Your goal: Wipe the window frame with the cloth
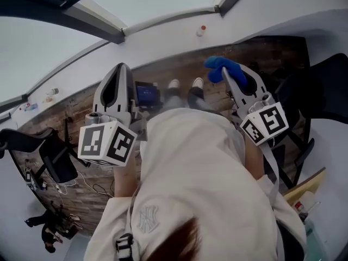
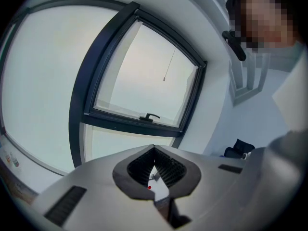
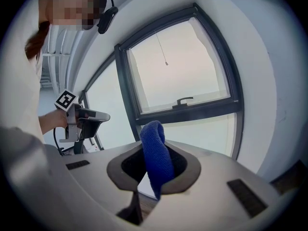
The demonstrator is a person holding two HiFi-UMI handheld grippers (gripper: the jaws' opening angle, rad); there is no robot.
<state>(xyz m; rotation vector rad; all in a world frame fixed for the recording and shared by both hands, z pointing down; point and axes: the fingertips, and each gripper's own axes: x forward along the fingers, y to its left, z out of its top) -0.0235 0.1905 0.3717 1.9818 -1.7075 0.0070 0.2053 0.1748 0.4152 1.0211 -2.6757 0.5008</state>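
A dark window frame [image 2: 139,121] with a small handle [image 2: 151,116] fills the wall ahead; the right gripper view shows the frame [image 3: 192,110] too. My right gripper [image 3: 155,150] is shut on a blue cloth [image 3: 156,153], which sticks up between the jaws. In the head view the cloth [image 1: 224,68] bunches at the tip of the right gripper [image 1: 231,76], held short of the sill. My left gripper [image 2: 154,150] is shut with nothing in it, its jaw tips meeting. It hangs at the left [image 1: 118,78], apart from the frame.
A white sill [image 1: 163,37] runs under the frame [image 1: 92,23] and carries a small red-capped bottle [image 1: 202,31]. A black chair [image 1: 51,151] stands at the left and another [image 1: 326,86] at the right. The person's feet [image 1: 185,85] stand on wood flooring.
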